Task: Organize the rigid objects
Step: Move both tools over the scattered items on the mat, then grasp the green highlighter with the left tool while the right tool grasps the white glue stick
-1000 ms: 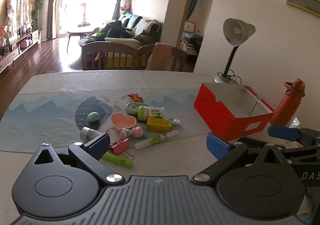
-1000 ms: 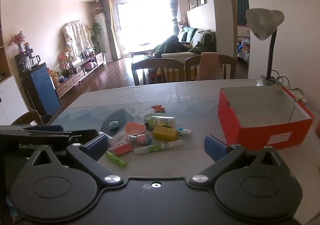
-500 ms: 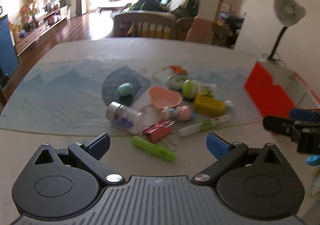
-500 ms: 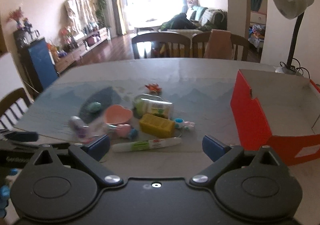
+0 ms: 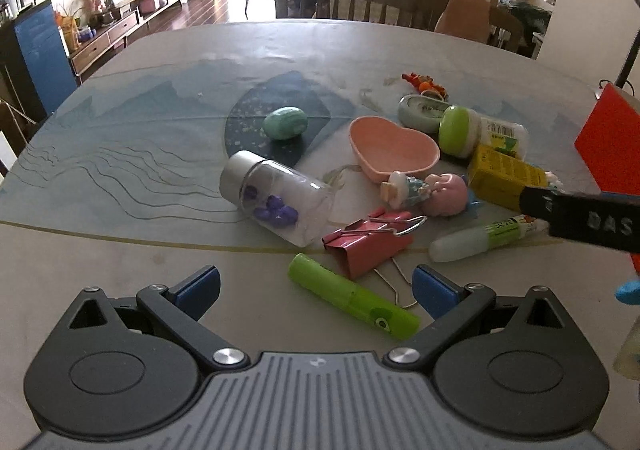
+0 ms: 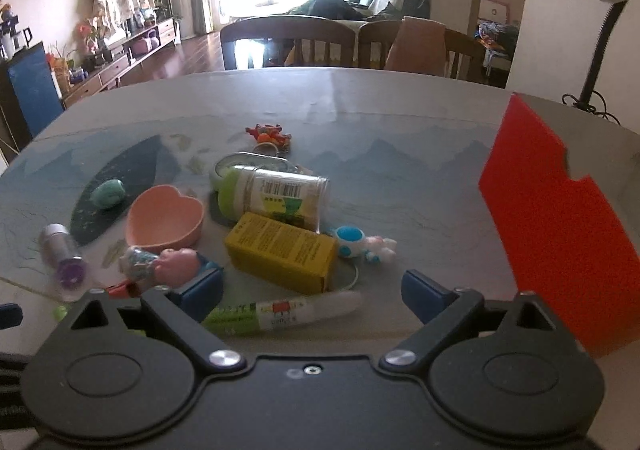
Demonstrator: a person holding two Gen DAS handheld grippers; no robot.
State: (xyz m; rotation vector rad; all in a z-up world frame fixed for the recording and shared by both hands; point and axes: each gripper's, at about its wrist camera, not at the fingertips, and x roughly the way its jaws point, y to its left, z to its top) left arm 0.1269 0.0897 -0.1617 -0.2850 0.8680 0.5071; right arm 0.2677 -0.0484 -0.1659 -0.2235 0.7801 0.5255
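Observation:
A heap of small objects lies on the table. In the left wrist view, my open left gripper (image 5: 316, 288) is just short of a green marker (image 5: 352, 300) and a pink binder clip (image 5: 366, 246). A clear jar (image 5: 278, 201) with purple bits lies beyond. In the right wrist view, my open right gripper (image 6: 312, 296) straddles a white and green glue pen (image 6: 280, 312), with a yellow box (image 6: 280, 252) just beyond. The red box (image 6: 560, 221) stands at the right.
A pink heart dish (image 5: 394, 149), a green egg (image 5: 285, 123), a green-capped bottle (image 6: 276, 195), a pink figurine (image 5: 428, 191) and a blue and white toy (image 6: 360, 244) lie in the heap. A desk lamp (image 6: 600, 9) stands at the back right. Chairs stand behind the table.
Both grippers have moved forward and down toward the heap. The right gripper now reaches across the right side of the left wrist view.

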